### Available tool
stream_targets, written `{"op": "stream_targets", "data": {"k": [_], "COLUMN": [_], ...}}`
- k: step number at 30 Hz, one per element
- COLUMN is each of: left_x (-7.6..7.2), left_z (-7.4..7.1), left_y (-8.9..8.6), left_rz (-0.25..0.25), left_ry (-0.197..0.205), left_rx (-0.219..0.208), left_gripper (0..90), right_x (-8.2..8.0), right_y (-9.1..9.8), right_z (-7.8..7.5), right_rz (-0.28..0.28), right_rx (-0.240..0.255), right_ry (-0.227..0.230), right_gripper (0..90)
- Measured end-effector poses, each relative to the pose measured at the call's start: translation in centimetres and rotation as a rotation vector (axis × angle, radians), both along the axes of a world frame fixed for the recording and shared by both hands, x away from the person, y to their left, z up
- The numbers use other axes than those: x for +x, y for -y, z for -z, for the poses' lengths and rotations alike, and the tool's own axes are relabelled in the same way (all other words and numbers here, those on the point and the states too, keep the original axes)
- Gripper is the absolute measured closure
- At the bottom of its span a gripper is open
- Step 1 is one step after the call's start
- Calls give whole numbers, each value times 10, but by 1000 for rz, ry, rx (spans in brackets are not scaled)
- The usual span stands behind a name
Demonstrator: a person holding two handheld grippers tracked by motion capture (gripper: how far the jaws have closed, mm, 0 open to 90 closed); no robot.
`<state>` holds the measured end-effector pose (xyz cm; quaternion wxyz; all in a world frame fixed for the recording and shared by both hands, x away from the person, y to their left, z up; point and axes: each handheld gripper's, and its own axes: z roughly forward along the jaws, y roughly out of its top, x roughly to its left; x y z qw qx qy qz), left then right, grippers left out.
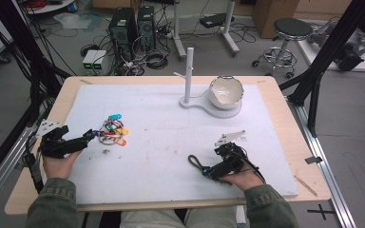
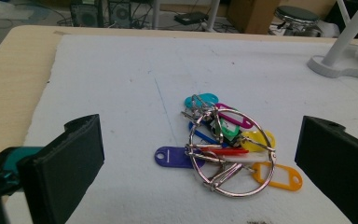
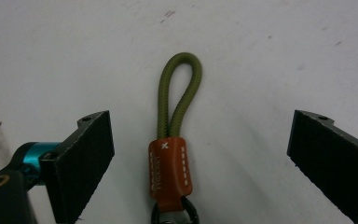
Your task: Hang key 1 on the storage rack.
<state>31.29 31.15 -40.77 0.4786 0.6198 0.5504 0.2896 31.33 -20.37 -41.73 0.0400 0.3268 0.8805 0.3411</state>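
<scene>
We hold left gripper (image 2: 200,158) fingers wide, framing key ring (image 2: 230,151) for pickup. Right gripper (image 3: 200,163) fingers wide astride strap (image 3: 175,140); probably lining up grasp.

Key bunch (image 1: 112,130) lies left, strap (image 1: 195,163) right, stand (image 1: 188,78) behind.
</scene>
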Motion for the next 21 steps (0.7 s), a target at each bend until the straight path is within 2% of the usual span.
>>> {"op": "stream_targets", "data": {"k": [3,4,7,12,17,21], "left_x": [0,0,-1,-1,-1,-1], "left_z": [0,0,-1,-1,0,0], "left_y": [0,0,0,0,0,-1], "left_rz": [-3,-2,-5,-5,-6,-5], "left_ry": [1,3,6,6,5,4], "left_rx": [0,1,-1,0,-1,2], "left_gripper": [17,17,17,17,17,17], "right_x": [0,-1,-2,-5,-6,-6], "right_y": [-3,-3,-4,-7,-10,-12], "right_z": [2,2,2,3,3,2], "right_rz": [-11,-27,-49,-79,-76,-83], "right_rx": [-17,-16,-27,-45,-84,-90], "right_ry": [-10,-19,-36,-46,-64,-74], "right_gripper": [104,185,226,366,521,662]}}
